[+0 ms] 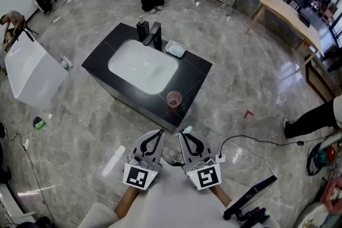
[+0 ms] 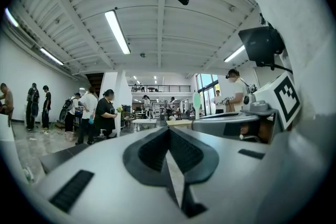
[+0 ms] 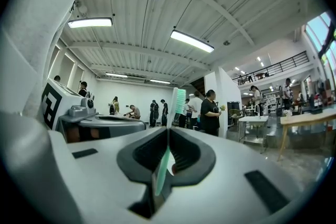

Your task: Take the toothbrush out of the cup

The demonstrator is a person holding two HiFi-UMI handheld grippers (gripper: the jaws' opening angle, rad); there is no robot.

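White thing: it lies on the floor (image 1: pixel 256 77) at the far left (image 1: pixel 32 69). It may be a tub, but it is hard to tell.
Tabletop: the black tabletop (image 1: pixel 195 69) stands in the middle, a bit far from the person.
Sink: the white sink (image 1: pixel 144 69) is set in the tabletop.
Soap bottle: a dark bottle (image 1: pixel 142 28) stands at the far edge of the sink.
Tap: the black tap (image 1: pixel 155 34) is just right of the bottle.
Dish: a small pale dish (image 1: pixel 175 49) sits right of the tap.
Cup: the pink cup (image 1: pixel 173 100) stands on the near right part of the tabletop. Nothing sticks out of it.
Left tool: the left tool (image 1: pixel 160 132) (image 2: pixel 169 129) is near the person, away from the tabletop. Its two jaws are pressed together with nothing between them.
Right tool: the right tool (image 1: pixel 181 135) (image 3: pixel 169 131) is just beside the left one. Its jaws are clamped on the toothbrush handle.
Toothbrush: the green and white toothbrush (image 1: pixel 188 129) (image 3: pixel 177 102) is out of the cup. Its brush end sticks out past the jaw tips.
Wooden table: a long one (image 1: pixel 288 10) stands at the far right.
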